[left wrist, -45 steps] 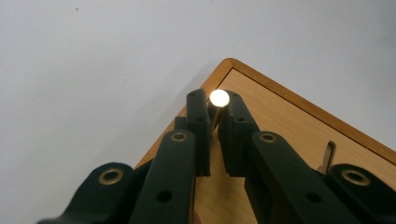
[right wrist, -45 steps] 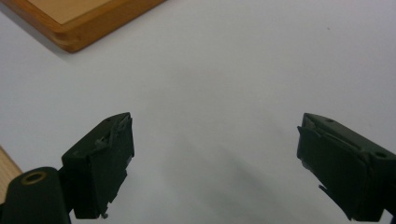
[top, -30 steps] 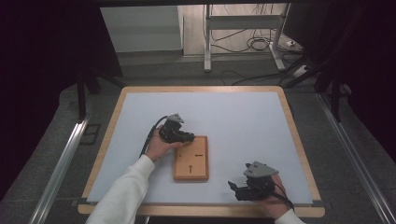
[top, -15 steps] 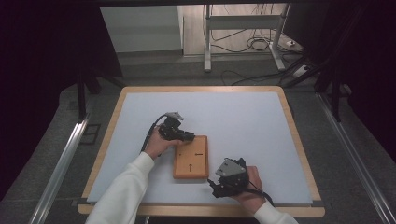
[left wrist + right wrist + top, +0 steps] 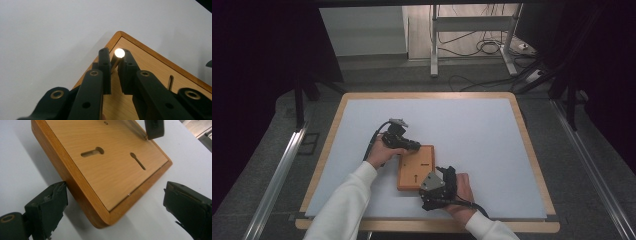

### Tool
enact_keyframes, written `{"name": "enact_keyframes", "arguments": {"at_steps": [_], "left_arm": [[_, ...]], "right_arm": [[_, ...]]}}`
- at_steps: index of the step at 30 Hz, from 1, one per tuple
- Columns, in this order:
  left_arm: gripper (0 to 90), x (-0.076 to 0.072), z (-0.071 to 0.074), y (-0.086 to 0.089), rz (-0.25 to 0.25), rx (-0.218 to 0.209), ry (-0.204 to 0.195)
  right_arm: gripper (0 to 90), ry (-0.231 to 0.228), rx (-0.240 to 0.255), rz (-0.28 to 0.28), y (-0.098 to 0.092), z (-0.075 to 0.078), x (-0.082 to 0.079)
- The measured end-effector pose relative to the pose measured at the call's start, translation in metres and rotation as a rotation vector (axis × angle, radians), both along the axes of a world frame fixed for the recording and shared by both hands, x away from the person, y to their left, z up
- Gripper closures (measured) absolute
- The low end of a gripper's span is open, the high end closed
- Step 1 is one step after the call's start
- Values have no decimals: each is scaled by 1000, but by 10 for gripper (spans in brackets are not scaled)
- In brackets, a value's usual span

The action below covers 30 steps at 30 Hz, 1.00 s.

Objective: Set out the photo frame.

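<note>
Since a second ago the right tongs (image 5: 435, 192) have travelled from the desk's near right corner in to the wooden board (image 5: 416, 167), and they now sit at its near right corner; the left tongs (image 5: 411, 145) have held their place at the board's far left corner. In the right gripper view the right tongs (image 5: 117, 207) gape wide with nothing between them, one jaw just touching or nearly touching the board's (image 5: 105, 167) side edge, the other well clear on the white desk surface (image 5: 192, 157), the rounded corner lying in the gap. Two keyhole-shaped slots (image 5: 92, 151) are cut in the board's face ahead of them. In the left gripper view the left tongs (image 5: 114, 61) are closed almost fully on a thin brass-coloured pin (image 5: 119, 53) with a bright round head, standing over the board's (image 5: 150, 65) pointed corner; a second slim pin (image 5: 170, 82) stands in the board to the right. Beyond both tongs the desk (image 5: 492, 125) lies open out to its wooden rim (image 5: 522, 125), with the widest free stretch ahead of and to the right of the board.
</note>
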<state>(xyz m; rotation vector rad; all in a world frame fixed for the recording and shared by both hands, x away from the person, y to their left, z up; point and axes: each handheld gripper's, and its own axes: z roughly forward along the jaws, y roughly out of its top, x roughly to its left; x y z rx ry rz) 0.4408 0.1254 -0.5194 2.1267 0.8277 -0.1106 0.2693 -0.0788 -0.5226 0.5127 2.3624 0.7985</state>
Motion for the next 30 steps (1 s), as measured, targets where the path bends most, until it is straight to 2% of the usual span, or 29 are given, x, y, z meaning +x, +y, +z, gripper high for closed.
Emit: {"name": "enact_keyframes", "arguments": {"at_steps": [5,8,14,21,25,26,30], "left_arm": [[812,0,0,0,2,-7,9],[812,2,0,1,-2,-11,22],[817,4,0,1,3,-14,33],[842,3,0,0,28,2,3],[844,1,1,-2,43,9,-22],[844,0,2,-2,42,26,-36],[836,-2,1,-4,57,29,-48]], "right_arm": [[52,-35,-33,19,7,-2,-2],[60,-40,-46,16,8,-4,-2],[64,-50,-34,-13,5,-4,3],[112,-147,-36,1,5,3,-2],[157,-163,-25,17,5,11,-2],[177,-166,-19,20,5,13,-2],[254,-150,-18,45,6,18,0]]}}
